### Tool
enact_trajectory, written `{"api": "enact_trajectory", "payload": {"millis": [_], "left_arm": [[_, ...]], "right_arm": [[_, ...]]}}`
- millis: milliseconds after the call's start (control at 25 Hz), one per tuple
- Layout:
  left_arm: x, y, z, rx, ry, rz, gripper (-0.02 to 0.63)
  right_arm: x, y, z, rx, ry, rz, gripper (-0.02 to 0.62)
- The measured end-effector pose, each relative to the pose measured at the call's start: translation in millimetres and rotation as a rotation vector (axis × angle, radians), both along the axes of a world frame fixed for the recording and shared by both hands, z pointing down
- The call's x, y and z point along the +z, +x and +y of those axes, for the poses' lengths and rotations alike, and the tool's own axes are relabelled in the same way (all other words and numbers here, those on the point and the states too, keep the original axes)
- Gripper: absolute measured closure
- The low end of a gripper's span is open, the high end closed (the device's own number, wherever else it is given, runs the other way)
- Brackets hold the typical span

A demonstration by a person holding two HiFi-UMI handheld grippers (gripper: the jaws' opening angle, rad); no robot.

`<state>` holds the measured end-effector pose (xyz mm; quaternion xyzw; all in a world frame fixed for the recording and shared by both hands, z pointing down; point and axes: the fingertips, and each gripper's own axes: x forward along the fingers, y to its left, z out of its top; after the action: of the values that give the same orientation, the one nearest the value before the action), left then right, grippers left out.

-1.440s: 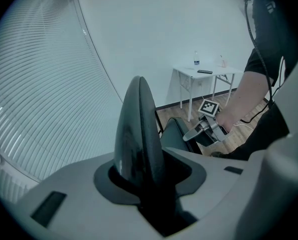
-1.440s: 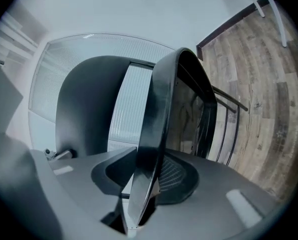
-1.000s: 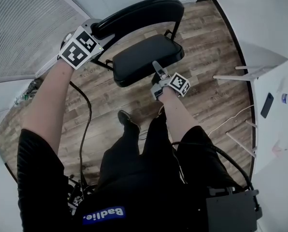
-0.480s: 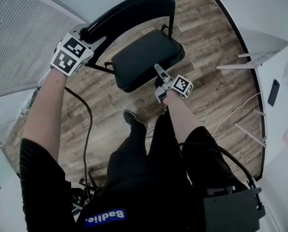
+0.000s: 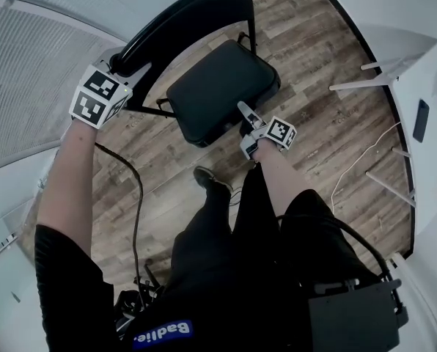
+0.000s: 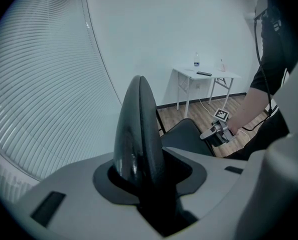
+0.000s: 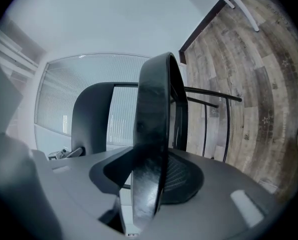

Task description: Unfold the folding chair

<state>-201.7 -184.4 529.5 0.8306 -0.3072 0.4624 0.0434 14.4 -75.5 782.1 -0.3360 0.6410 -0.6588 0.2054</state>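
Chair work is occupying both my claws. I am standing over the black folding chair [image 5: 226, 79], which is resting on the wood floor [image 5: 314, 101] with its seat facing up toward my head and its curved backrest rising at the far side.

My left gripper [image 5: 129, 68] is clamping the top rim of the backrest [image 6: 138, 129] near its left end. The dark rim is filling the whole space between the jaws, and they are pressing on both of its faces.

My right gripper [image 5: 243, 111] is reaching to the near edge of the seat [image 7: 151, 134], and that edge is standing between its jaws. Those jaws have just been opening. A ribbed pad face is showing on one side of the edge and a slit of light on the other, so they are sitting loose round it rather than pinching.

My shoe [image 5: 211, 182] is pointing at the chair just below the seat, and a dark cable [image 5: 134, 196] is trailing across the boards beside my left arm. Past the chair, a white table [image 6: 204, 75] is standing against the wall with a bottle [image 6: 196, 60] on it, and slatted blinds [image 6: 39, 84] are covering the left side.
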Motion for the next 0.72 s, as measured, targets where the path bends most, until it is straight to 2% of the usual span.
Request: {"api": "enact_trajectory", "payload": {"millis": [720], "left_arm": [[29.8,2.6,5.4,-0.003,-0.059,0.041,0.462]], "right_arm": [[65.7,36.2,42.8,0.056,-0.08,0.03,0.431]]}}
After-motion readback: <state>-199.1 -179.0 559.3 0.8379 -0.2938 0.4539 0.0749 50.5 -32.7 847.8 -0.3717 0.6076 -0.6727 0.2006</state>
